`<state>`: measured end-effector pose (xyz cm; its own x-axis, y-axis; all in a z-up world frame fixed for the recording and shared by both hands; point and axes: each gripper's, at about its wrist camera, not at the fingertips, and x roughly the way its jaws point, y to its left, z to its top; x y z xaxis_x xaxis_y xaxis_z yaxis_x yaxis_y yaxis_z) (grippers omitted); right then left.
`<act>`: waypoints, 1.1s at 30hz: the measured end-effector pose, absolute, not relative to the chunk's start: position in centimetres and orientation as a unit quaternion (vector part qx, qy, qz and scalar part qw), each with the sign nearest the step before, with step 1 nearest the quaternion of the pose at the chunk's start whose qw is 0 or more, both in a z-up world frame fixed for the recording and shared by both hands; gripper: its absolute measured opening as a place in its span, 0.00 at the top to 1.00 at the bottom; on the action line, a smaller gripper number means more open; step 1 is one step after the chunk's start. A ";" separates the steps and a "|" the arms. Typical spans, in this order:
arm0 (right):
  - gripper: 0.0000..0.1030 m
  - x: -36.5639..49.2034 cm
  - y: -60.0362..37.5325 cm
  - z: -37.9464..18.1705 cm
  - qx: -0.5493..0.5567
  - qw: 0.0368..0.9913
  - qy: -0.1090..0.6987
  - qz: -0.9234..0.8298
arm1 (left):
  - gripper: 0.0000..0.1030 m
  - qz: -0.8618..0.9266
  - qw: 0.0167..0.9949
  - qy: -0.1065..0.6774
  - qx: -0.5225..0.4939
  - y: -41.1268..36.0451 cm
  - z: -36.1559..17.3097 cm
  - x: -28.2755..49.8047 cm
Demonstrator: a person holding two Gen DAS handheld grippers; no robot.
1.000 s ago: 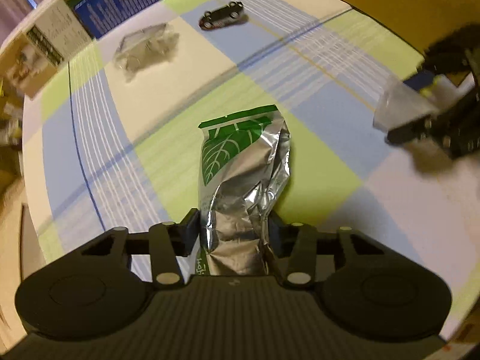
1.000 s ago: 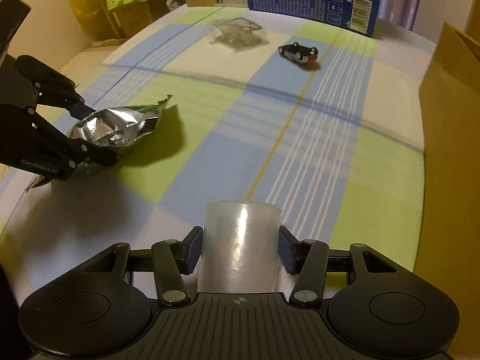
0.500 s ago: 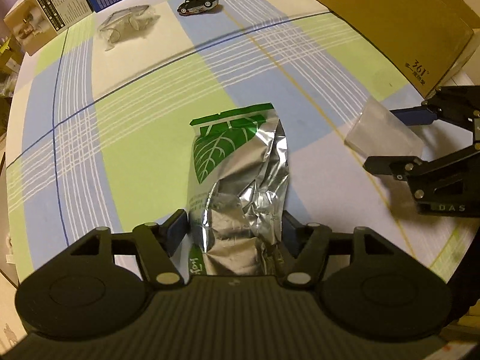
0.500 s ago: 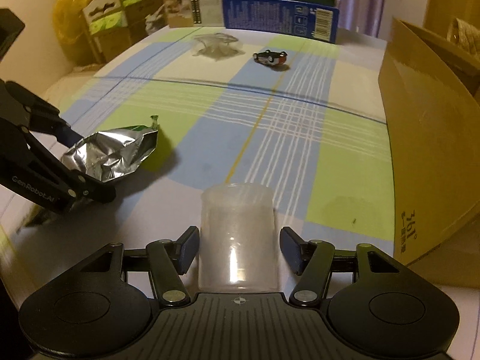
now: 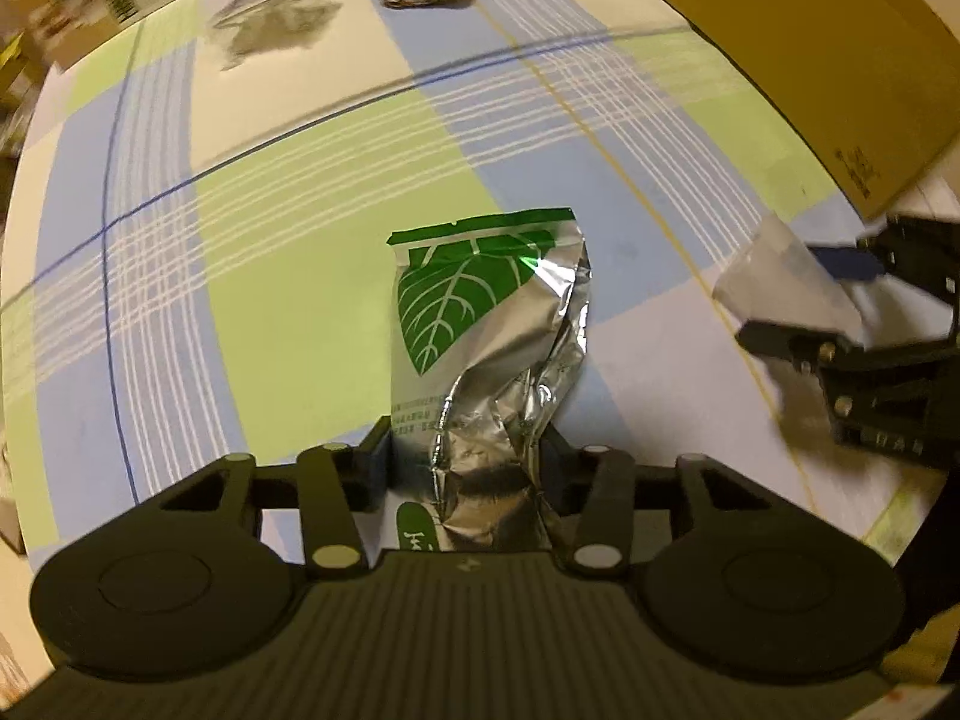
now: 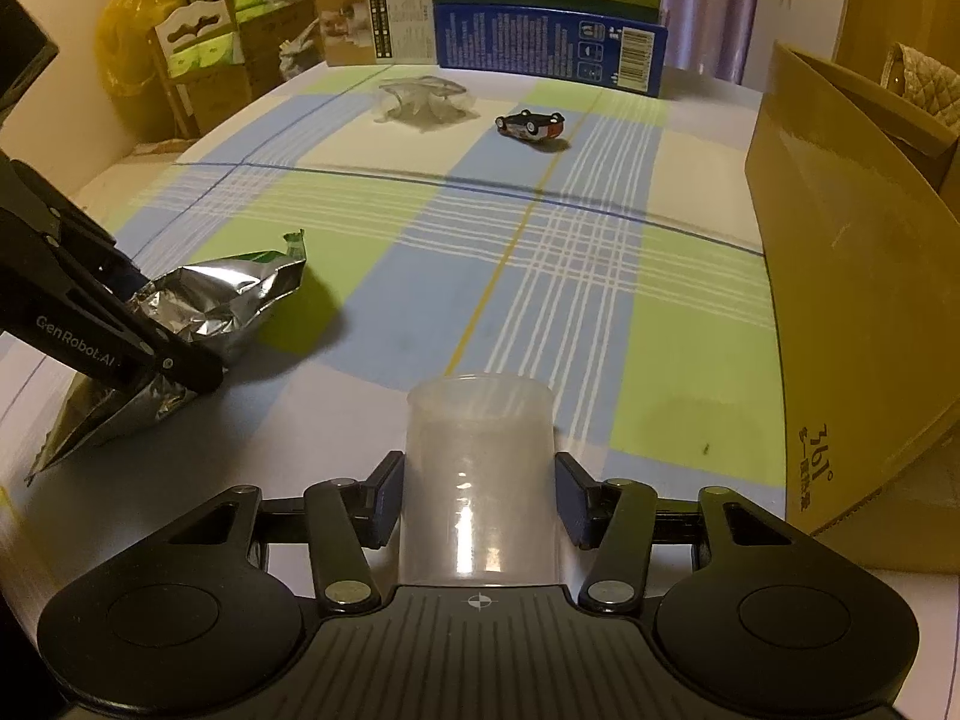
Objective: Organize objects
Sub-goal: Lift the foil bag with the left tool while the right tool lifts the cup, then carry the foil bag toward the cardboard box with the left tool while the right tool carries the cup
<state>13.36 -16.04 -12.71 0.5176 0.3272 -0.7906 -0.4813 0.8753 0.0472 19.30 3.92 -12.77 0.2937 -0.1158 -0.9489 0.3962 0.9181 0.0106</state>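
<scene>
A crumpled silver foil bag [image 5: 486,312] with a green leaf print sticks out forward from my left gripper [image 5: 468,444]. Its jaws are closing and the pads press on the bag's lower part. The right wrist view shows that gripper [image 6: 174,330] at the left, holding the bag [image 6: 228,294] just above the checked tablecloth [image 6: 540,312]. A clear plastic cup [image 6: 480,420] stands between the fingers of my right gripper [image 6: 480,480], whose jaws are closing with both pads against its wall. In the left wrist view the cup [image 5: 774,276] and right gripper [image 5: 792,294] are at the right.
A toy car [image 6: 531,125] lies upside down at the far side, with a clear plastic wrapper [image 6: 420,99] to its left. A tall brown cardboard box [image 6: 852,300] fills the right side. A blue carton [image 6: 549,48] and other boxes stand along the far edge.
Half a second ago both pairs of jaws stood slightly off the bag and the cup; now they have closed back onto them. Both hands have shifted, bringing the cardboard box into view.
</scene>
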 end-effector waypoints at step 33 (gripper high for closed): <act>0.53 5.6 -22.0 -3.1 -0.029 0.904 0.390 0.175 | 0.66 -0.142 0.847 0.508 -0.064 -2.0 -3.6 8.9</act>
